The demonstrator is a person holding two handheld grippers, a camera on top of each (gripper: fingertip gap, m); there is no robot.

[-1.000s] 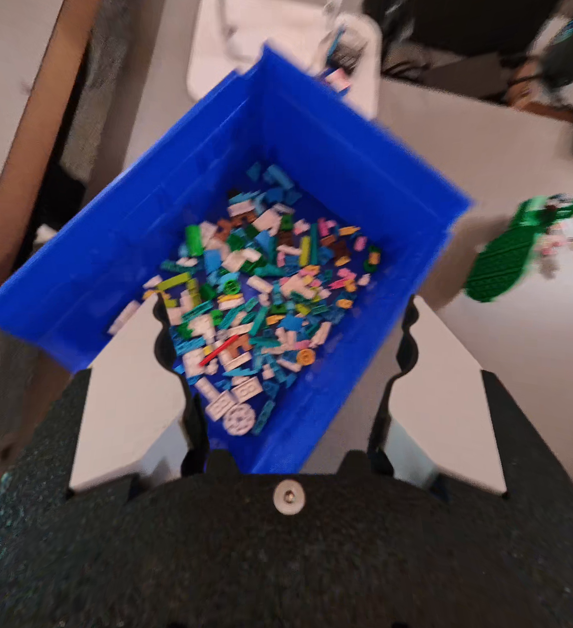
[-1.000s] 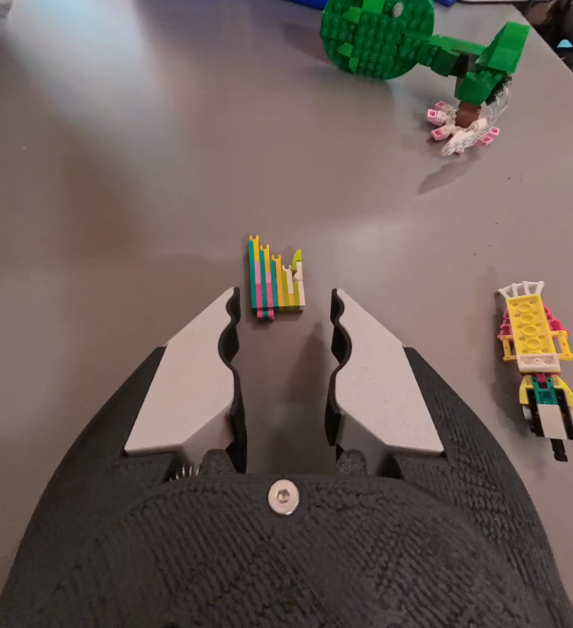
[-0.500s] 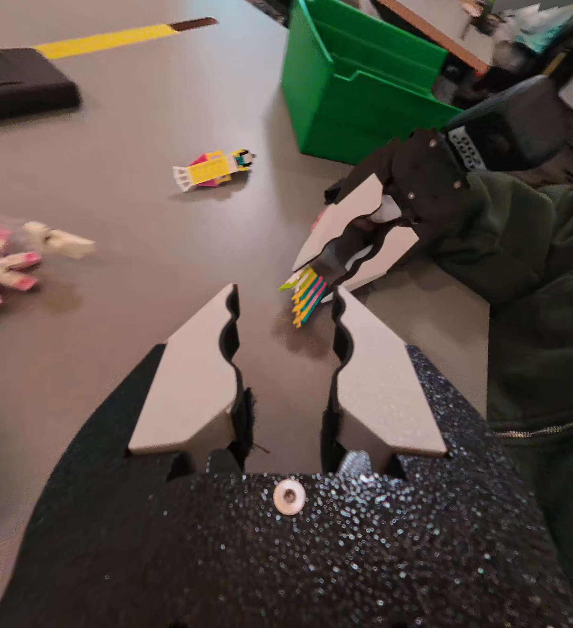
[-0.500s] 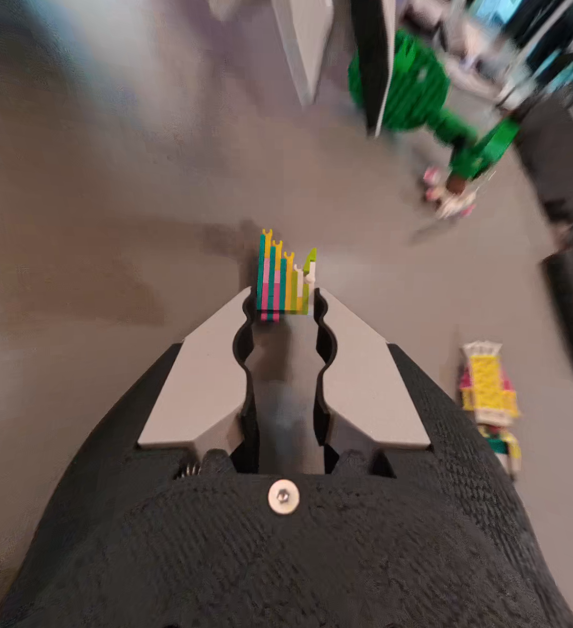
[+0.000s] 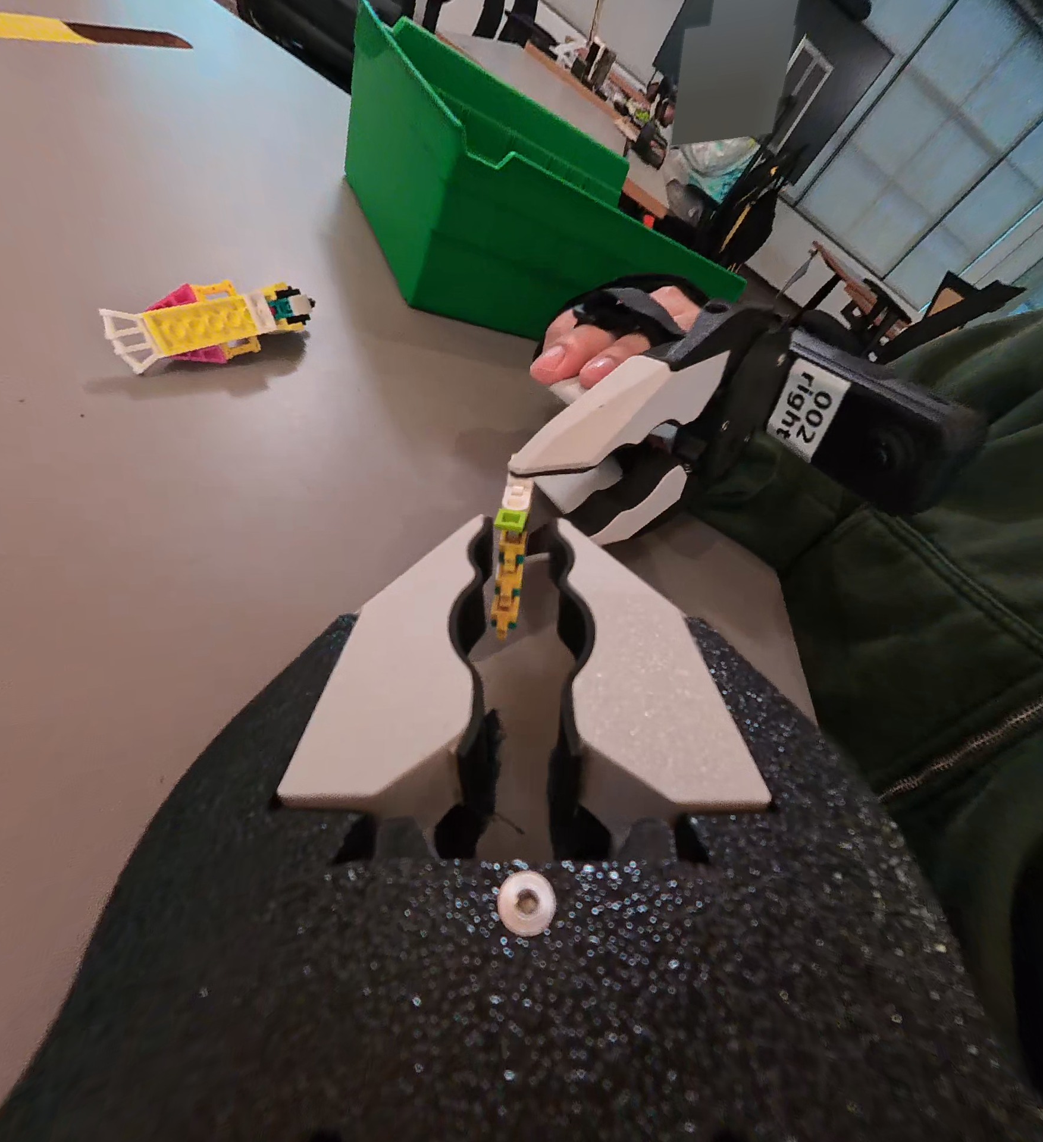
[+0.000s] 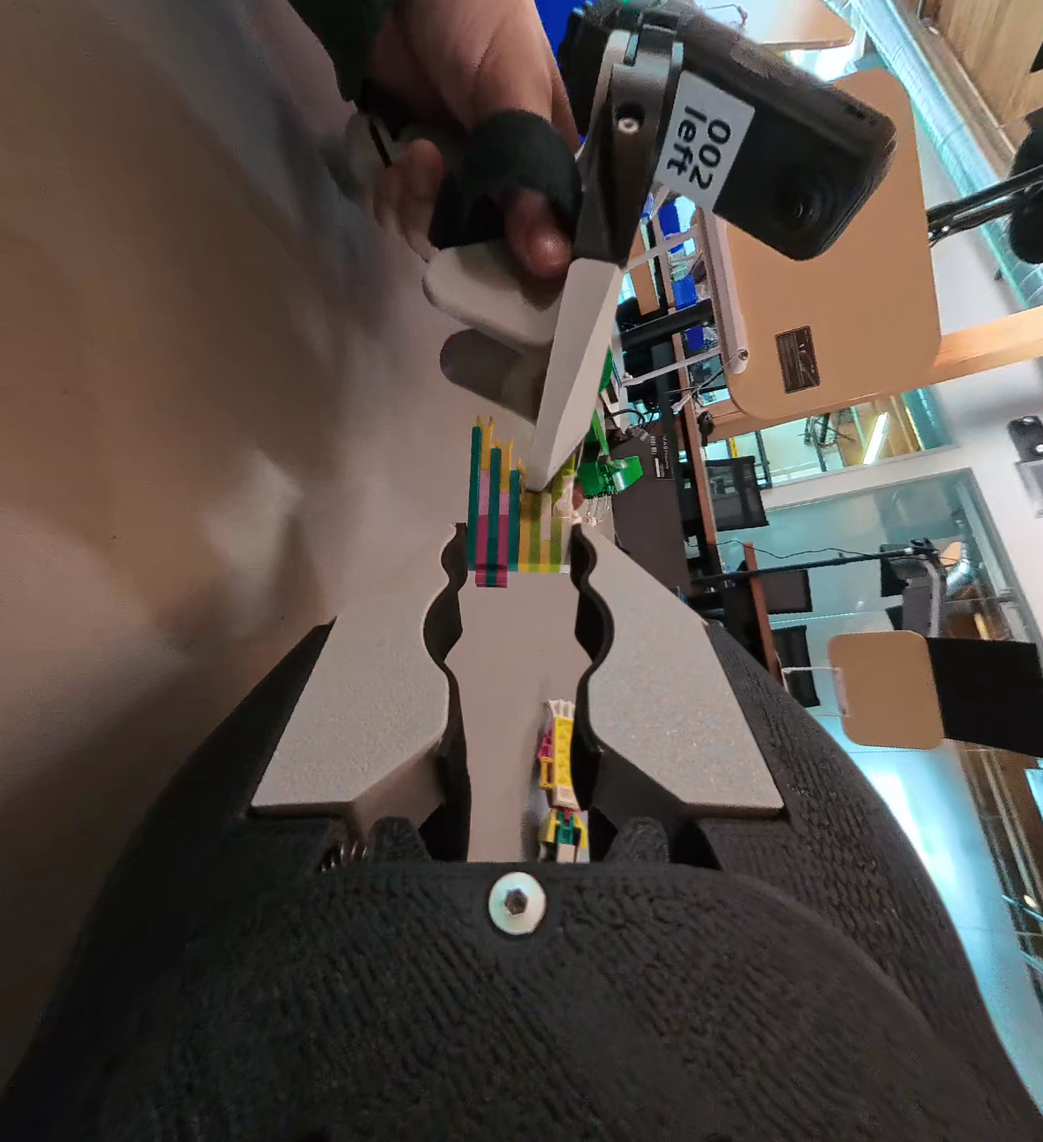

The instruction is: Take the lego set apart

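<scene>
We cannot make out how the plates of the striped lego stack (image 6: 515, 525) join, since the right gripper (image 6: 519, 550) covers its lower end and the left gripper's fingertips (image 6: 559, 457) hide its far edge. The stack is off the grey table (image 5: 135, 525), clamped at its base between our right gripper's fingers. Seen edge-on from the left wrist, the stack (image 5: 509, 575) sits inside the gap of the left gripper (image 5: 515, 537), whose fingers flank it without visibly pressing; whether they touch it, we cannot tell. Our right hand (image 5: 605, 346) reaches in from the right, its sleeve cut off at the frame edge. The yellow lego fish (image 5: 203, 324) lies well apart to the left, the green bin (image 5: 506, 235) stands behind, and bare table lies open between them.
</scene>
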